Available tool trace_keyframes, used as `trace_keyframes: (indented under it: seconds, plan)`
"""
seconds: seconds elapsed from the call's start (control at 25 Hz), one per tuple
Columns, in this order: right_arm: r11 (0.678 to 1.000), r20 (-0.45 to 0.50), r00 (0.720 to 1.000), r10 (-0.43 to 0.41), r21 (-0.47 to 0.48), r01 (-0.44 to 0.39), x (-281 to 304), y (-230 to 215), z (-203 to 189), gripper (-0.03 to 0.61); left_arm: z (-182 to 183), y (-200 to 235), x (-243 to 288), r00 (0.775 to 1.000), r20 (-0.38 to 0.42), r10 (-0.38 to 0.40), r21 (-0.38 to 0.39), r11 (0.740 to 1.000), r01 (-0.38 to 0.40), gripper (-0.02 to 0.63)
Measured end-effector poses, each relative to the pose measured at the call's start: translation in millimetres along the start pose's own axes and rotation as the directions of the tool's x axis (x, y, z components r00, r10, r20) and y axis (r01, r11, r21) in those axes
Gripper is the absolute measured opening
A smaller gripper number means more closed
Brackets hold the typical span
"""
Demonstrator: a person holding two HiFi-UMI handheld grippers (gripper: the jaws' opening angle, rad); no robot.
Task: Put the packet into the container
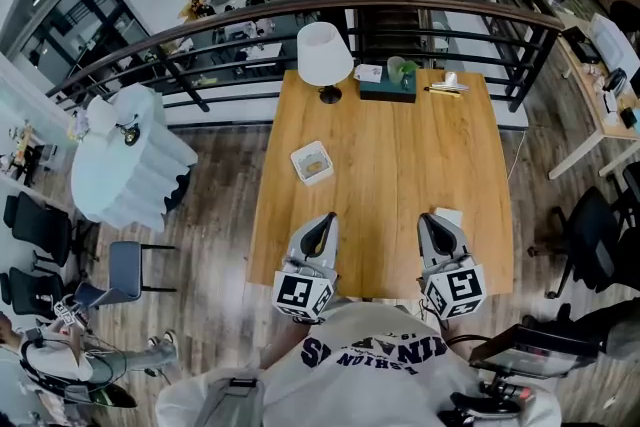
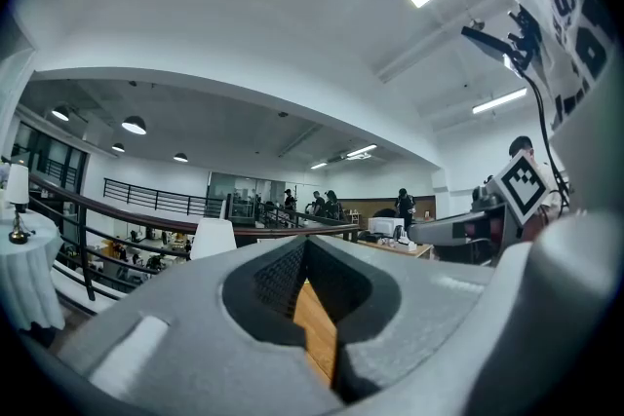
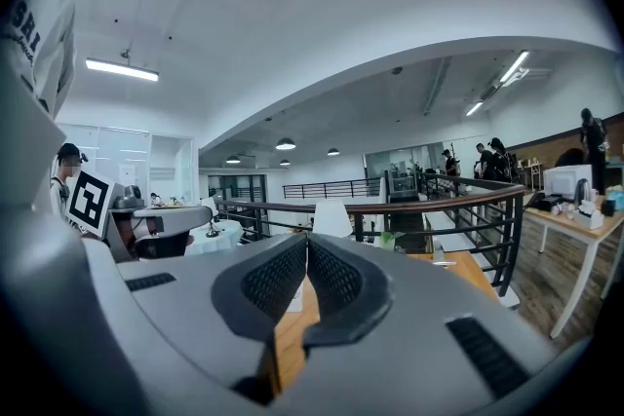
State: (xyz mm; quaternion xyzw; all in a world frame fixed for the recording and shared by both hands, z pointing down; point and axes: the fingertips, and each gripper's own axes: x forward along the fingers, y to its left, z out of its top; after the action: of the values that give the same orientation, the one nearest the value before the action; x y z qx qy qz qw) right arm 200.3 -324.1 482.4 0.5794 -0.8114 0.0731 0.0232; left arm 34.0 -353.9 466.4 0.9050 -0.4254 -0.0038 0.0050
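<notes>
Head view: approach step, packet not yet picked up.
We list both tools with jaws together and empty: left gripper (image 1: 326, 219) at 7 o'clock on the table (image 1: 400, 165), right gripper (image 1: 430, 219) at 5 o'clock; the white packet (image 1: 450, 215) lies just beside the right tip, at its 1 o'clock; the container (image 1: 312, 162) sits at 12 o'clock of the left gripper, well apart from the packet; next, we judge, the right jaws must part and close on the packet; writing: only the shirt (image 1: 370, 355) print, upside down, not surely legible.
</notes>
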Motion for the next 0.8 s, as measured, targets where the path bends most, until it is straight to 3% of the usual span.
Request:
trace_keyframes:
  seconds: [0.4,0.64,0.8]
  plan:
    - [0.995,-0.054,0.997,0.056,-0.080,-0.060,13,3,-2,0.030,3,9,-3,1.000,0.008,-0.007,-0.007,1.000,0.007,-0.002]
    - [0.969,-0.180,0.977,0.116,-0.197,-0.152,24,-11,-12,0.265,-1,21,-7,1.000,0.009,0.002,-0.012,1.000,-0.002,-0.002]
    - [0.933,-0.277,0.952,0.132,-0.289,-0.214,28,-17,-21,0.473,-3,28,-12,1.000,0.007,0.012,-0.024,1.000,-0.012,-0.002]
